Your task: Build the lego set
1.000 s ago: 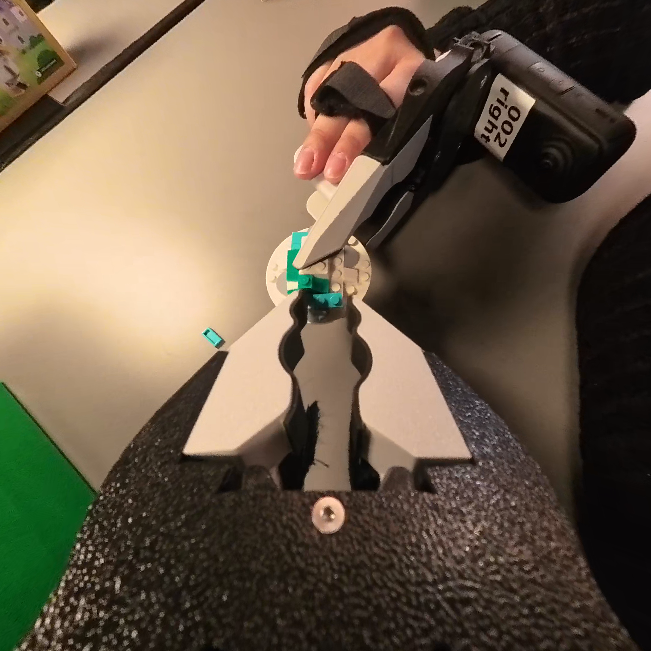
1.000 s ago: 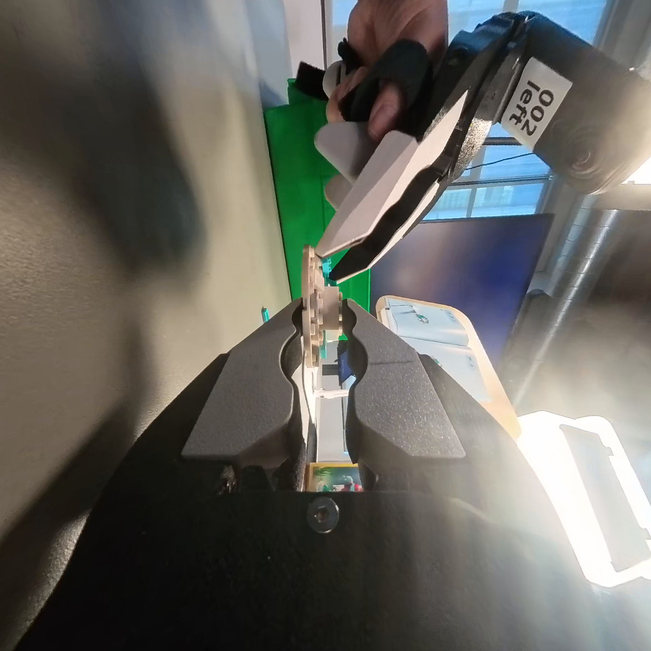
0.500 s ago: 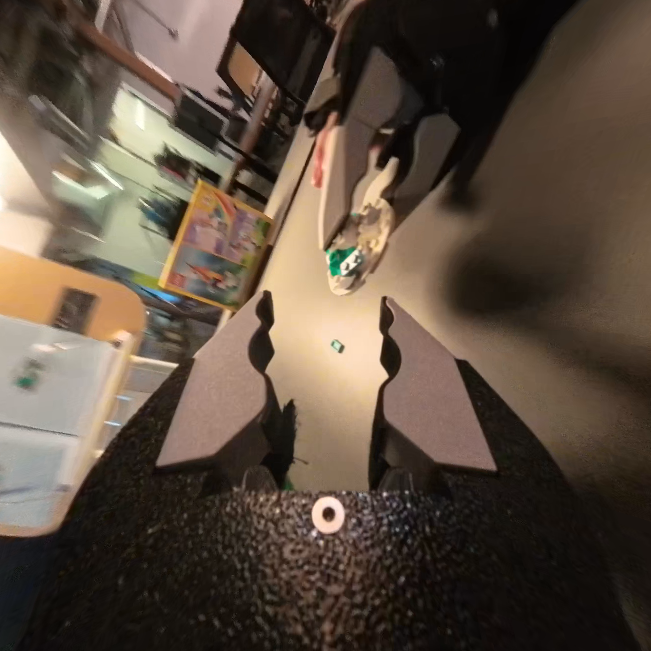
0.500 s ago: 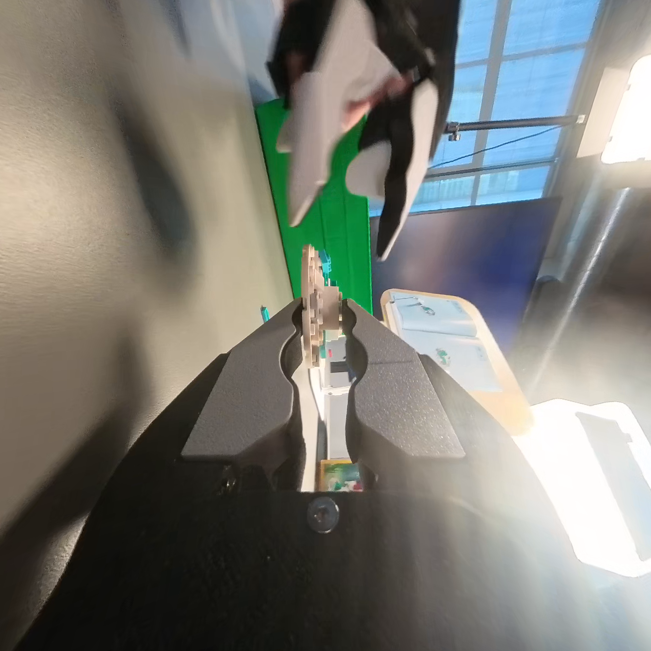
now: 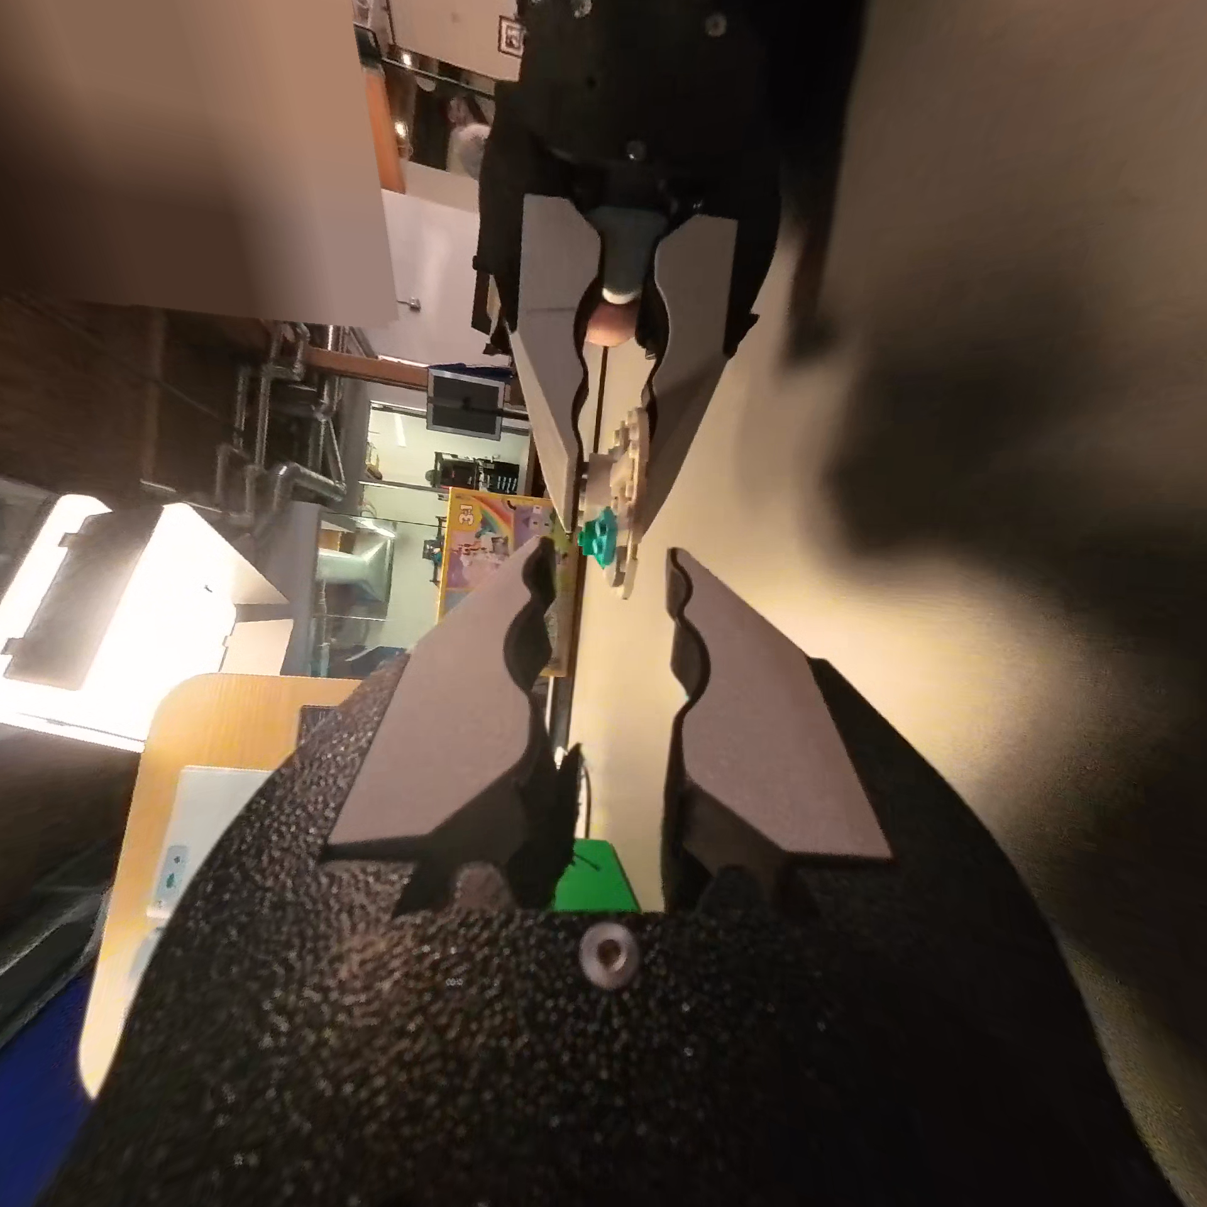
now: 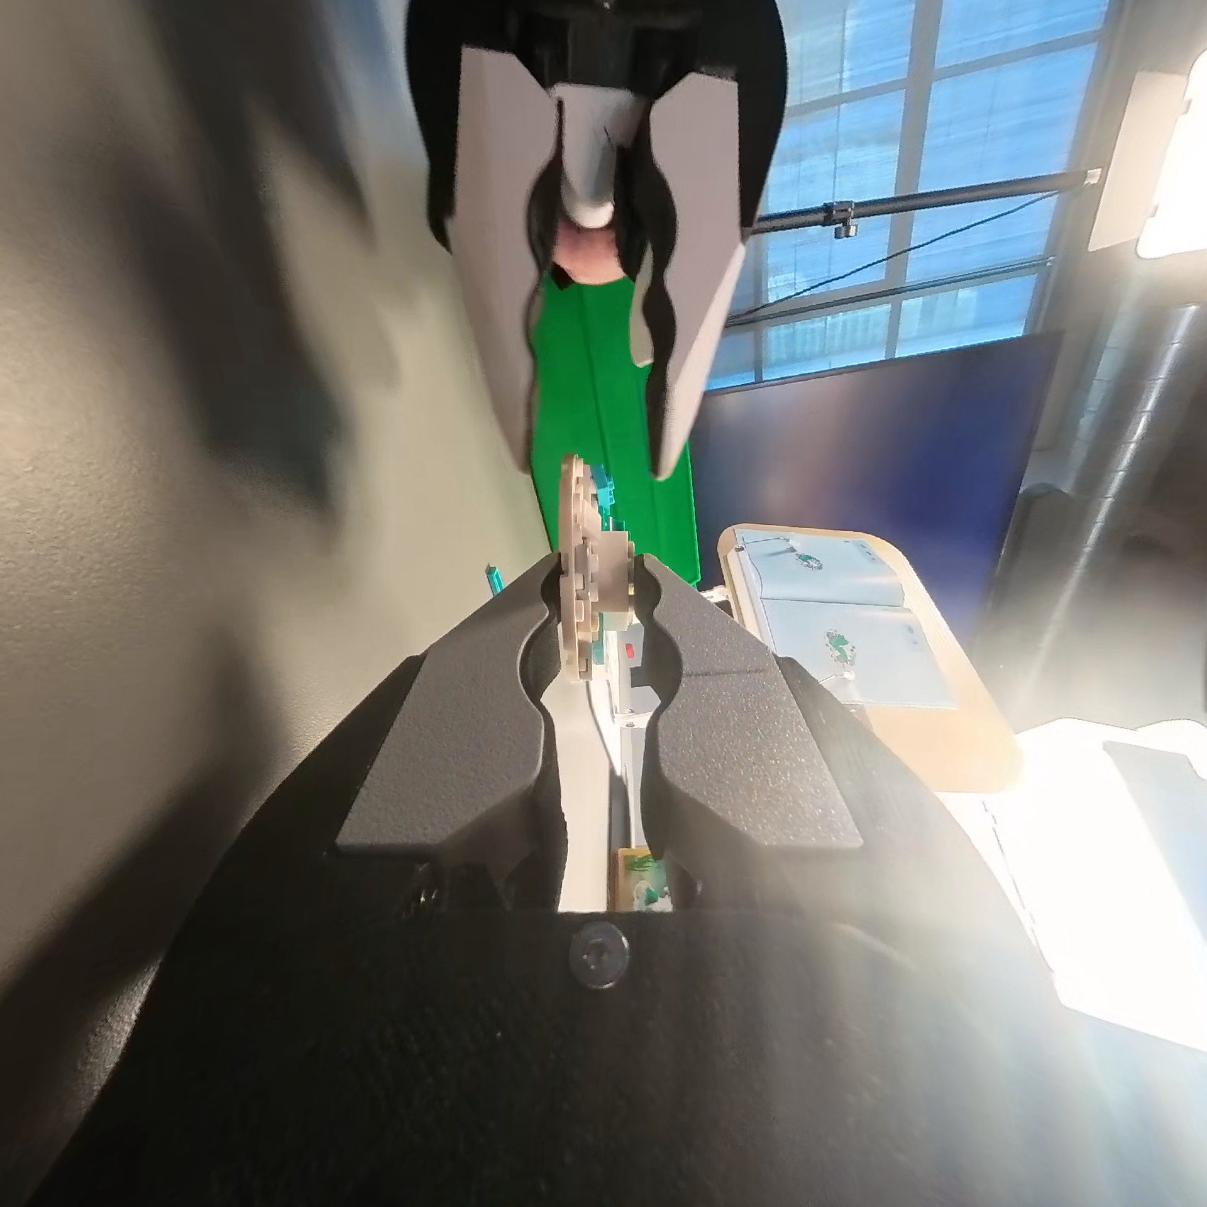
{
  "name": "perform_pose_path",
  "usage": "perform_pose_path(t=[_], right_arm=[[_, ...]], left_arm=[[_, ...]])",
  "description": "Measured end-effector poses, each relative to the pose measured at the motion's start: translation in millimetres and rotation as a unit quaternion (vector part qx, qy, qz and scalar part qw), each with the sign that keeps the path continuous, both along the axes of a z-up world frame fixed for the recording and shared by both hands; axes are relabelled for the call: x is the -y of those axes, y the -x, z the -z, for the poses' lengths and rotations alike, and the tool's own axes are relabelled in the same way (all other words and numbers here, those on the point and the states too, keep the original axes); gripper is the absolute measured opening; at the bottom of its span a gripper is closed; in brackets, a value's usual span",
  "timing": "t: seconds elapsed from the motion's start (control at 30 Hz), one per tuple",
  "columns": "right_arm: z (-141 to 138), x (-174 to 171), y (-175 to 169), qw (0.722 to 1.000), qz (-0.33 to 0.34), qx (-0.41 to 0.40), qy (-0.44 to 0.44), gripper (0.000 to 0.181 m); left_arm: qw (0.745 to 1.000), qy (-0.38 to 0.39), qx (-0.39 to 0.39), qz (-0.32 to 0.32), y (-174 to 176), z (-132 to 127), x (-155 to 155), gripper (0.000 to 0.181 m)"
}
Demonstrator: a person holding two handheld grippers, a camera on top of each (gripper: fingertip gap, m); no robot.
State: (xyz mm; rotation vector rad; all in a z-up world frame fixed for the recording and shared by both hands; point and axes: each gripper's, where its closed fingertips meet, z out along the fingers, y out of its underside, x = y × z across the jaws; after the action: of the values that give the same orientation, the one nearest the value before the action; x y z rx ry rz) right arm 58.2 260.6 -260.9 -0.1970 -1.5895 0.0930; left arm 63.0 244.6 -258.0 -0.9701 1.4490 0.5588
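My right gripper [image 6: 597, 563] is shut on a round tan lego plate [image 6: 575, 522] held on edge above the grey table, with teal bricks [image 6: 604, 491] on its face. My left gripper [image 5: 607, 554] is open and empty. It faces the right gripper head-on, and the plate's free edge [image 5: 626, 581] reaches just between its tips without touching. In the right wrist view the left gripper [image 6: 591, 470] hangs open over the plate. In the left wrist view the right gripper [image 5: 604, 529] grips the plate with the teal bricks [image 5: 597, 537] towards me.
A small teal piece [image 6: 493, 578] lies loose on the table. A green baseplate [image 6: 607, 418] lies beyond it. An open instruction booklet [image 6: 842, 620] rests on a wooden board at the right. A lego box [image 5: 490, 555] stands at the table's far edge. Both grippers' tips are close together, under 4 cm apart.
My left gripper opened, came off the teal bricks and swung round to face the right gripper head-on. The right gripper has kept its hold on the plate.
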Motion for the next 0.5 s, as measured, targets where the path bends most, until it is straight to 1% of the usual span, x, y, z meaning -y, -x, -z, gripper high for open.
perform_pose_path(t=[0.03, 0.5], right_arm=[[-0.4, 0.0, -0.1, 1.0, 0.0, -0.001, 0.0, 0.017], [-2.0, 2.0, -1.8, 1.0, -0.007, -0.004, 0.006, 0.018]], left_arm=[[1.0, 0.0, -0.002, 0.002, -0.3, 0.4, -0.5, 0.031], [1.0, 0.001, -0.005, 0.008, -2.9, 3.9, -1.5, 0.017]])
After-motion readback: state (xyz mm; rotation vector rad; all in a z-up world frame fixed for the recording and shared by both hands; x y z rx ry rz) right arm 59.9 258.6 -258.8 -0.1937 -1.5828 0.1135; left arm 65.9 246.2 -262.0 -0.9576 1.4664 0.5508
